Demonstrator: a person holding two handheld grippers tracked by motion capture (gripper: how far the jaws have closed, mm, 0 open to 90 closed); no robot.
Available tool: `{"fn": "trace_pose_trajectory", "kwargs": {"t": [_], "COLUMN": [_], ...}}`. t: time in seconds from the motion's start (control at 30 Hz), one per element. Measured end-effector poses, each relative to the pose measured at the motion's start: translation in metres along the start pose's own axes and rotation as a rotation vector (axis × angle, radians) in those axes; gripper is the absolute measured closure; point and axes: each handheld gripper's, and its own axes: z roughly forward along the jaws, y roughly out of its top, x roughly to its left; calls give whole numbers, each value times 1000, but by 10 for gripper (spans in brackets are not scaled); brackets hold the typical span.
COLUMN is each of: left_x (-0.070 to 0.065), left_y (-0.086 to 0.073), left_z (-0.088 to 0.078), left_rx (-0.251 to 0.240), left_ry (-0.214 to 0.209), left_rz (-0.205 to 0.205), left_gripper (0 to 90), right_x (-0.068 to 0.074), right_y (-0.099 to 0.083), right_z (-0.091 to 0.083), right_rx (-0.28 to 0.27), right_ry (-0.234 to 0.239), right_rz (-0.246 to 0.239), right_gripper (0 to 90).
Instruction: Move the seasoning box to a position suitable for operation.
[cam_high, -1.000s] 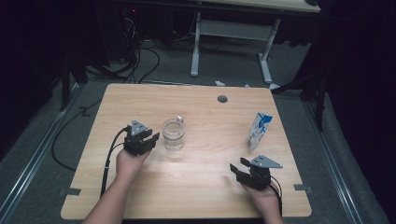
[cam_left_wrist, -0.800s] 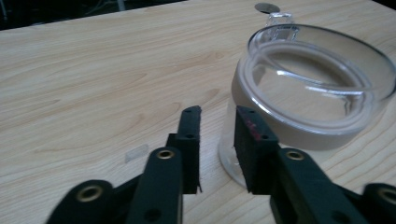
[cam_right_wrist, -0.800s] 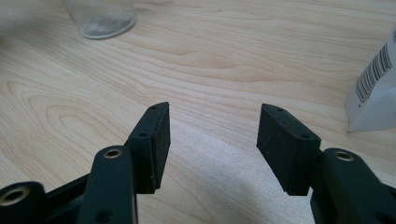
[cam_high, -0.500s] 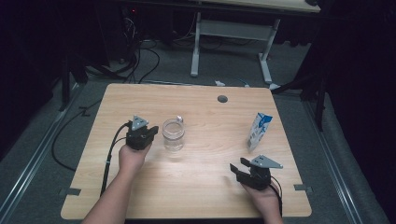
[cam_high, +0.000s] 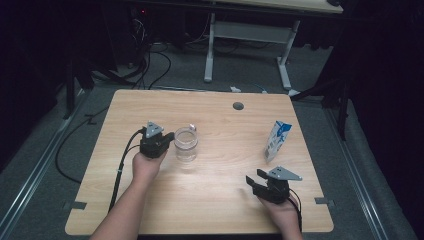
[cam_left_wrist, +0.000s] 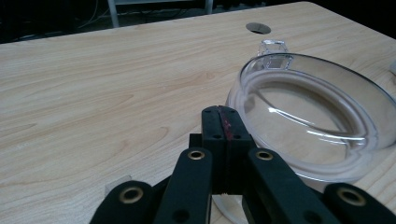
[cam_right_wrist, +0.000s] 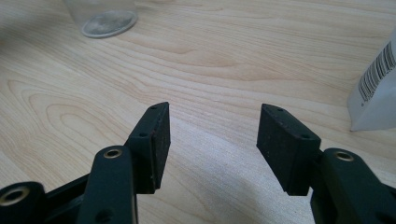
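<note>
Now our left gripper (cam_left_wrist: 219, 116) has just closed its jaws on nothing, the glass (cam_high: 185, 143) just beside it at three o'clock, perhaps touching. Our right gripper (cam_right_wrist: 212, 126) rests with jaws apart, the carton (cam_high: 276, 140) near at twelve o'clock.
</note>
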Motion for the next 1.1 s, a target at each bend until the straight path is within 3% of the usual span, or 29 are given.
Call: {"fn": "trace_pose_trajectory", "kwargs": {"t": [0.4, 0.63, 0.73, 0.77, 0.83, 1.1], "left_x": [-14, -32, -31, -26, -24, -21], "left_y": [-7, -16, -17, -16, -15, -4], "left_z": [-12, -23, -22, -19, -16, 3], "left_rx": [-19, -39, -35, -32, -36, -41], "left_ry": [-25, -63, -55, -42, -37, -20], "left_rz": [24, 43, 49, 23, 10, 10], "left_gripper": [900, 900, 900, 900, 900, 900], "right_x": [1, 2, 2, 2, 2, 3], "right_y": [1, 1, 1, 1, 1, 1], "right_z": [-1, -1, -1, -1, -1, 0], "right_rx": [-1, -3, -1, 1, 1, 3], "right_ry": [-2, -3, -3, -4, -4, -2], "right_rz": [0, -6, -5, -6, -9, -10], "right_gripper": [445, 445, 445, 445, 445, 445]}}
